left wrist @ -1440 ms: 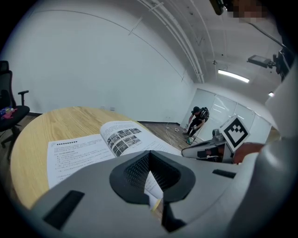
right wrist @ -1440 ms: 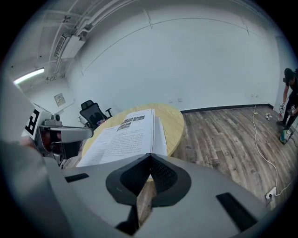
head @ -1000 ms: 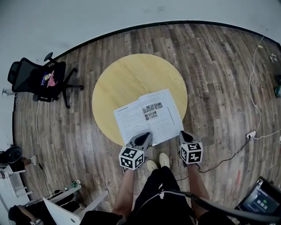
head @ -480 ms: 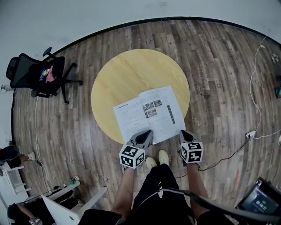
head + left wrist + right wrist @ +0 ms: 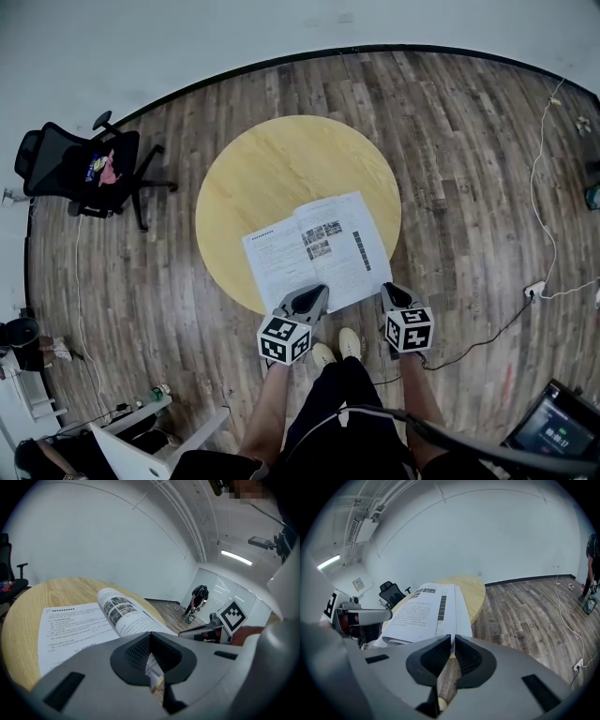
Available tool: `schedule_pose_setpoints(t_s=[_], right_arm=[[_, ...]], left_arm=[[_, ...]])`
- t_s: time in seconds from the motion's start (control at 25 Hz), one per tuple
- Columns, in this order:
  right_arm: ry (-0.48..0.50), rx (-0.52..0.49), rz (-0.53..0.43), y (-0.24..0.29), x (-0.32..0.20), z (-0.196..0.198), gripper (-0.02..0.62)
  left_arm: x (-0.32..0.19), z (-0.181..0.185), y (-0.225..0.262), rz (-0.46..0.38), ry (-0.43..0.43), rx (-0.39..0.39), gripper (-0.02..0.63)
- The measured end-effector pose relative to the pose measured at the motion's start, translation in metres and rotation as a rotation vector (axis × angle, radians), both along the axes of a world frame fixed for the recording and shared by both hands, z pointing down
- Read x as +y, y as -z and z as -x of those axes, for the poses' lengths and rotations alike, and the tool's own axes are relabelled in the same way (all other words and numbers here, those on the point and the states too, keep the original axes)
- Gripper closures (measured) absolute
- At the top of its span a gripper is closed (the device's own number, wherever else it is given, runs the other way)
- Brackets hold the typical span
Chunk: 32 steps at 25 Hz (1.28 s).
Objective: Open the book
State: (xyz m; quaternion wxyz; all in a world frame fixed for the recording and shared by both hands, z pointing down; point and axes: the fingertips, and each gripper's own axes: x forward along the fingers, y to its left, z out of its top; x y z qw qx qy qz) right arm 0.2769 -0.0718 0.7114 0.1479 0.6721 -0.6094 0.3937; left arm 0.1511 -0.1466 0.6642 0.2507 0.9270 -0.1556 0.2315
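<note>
An open book [image 5: 309,248] with white printed pages lies on the near side of the round yellow table [image 5: 281,159]. My left gripper [image 5: 314,292] rests at the book's near edge with its jaws together; in the left gripper view [image 5: 151,660] only a thin slit shows the page [image 5: 79,620] beyond. My right gripper [image 5: 387,289] is at the book's near right corner, shut on the edge of the right-hand leaf [image 5: 424,609], which runs straight into the closed jaws [image 5: 453,641].
A black office chair [image 5: 84,173] stands left of the table on the wood floor. Cables [image 5: 539,178] and a power strip [image 5: 536,286] lie to the right. A screen [image 5: 558,431] sits at the lower right, white furniture [image 5: 141,441] at the lower left.
The right-hand leaf has shifted: a dark column of print now shows where only a thin line showed before. Both grippers have stayed at the book's near edge.
</note>
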Motion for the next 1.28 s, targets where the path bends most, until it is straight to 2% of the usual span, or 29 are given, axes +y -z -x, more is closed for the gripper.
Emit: schedule_pose_setpoints(t_s=[0.08,0.16,0.32,0.8,0.88,0.92,0.96,1.04,1.28], right_arm=[[0.003,0.010,-0.004,0.003,0.001,0.000,0.571],[0.005,0.020,-0.011,0.007,0.001,0.000,0.479],[0.007,0.036,-0.022,0.012,0.002,-0.003,0.363],[0.039,0.026,-0.076,0.047,0.003,0.005,0.360],[0.055,0.030,-0.087,0.054,0.003,0.009,0.364],[0.060,0.039,-0.092,0.057,0.003,0.011,0.386],[0.061,0.050,-0.097,0.060,0.003,0.012,0.468],[0.065,0.065,-0.110,0.066,0.003,0.015,0.589],[0.105,0.063,-0.143,0.082,-0.001,0.031,0.591]], left_arm=[[0.001,0.000,0.001,0.002,0.001,0.001,0.607],[0.002,-0.001,0.002,0.001,0.001,0.003,0.607],[0.005,-0.005,0.004,-0.006,-0.005,0.007,0.607],[0.011,-0.001,0.019,-0.021,0.018,0.028,0.607],[0.013,0.000,0.022,-0.026,0.022,0.034,0.607],[0.014,0.001,0.023,-0.028,0.025,0.036,0.607],[0.015,0.003,0.024,-0.030,0.028,0.038,0.607],[0.017,0.006,0.026,-0.035,0.036,0.043,0.607],[0.019,0.018,0.040,-0.058,0.069,0.060,0.607]])
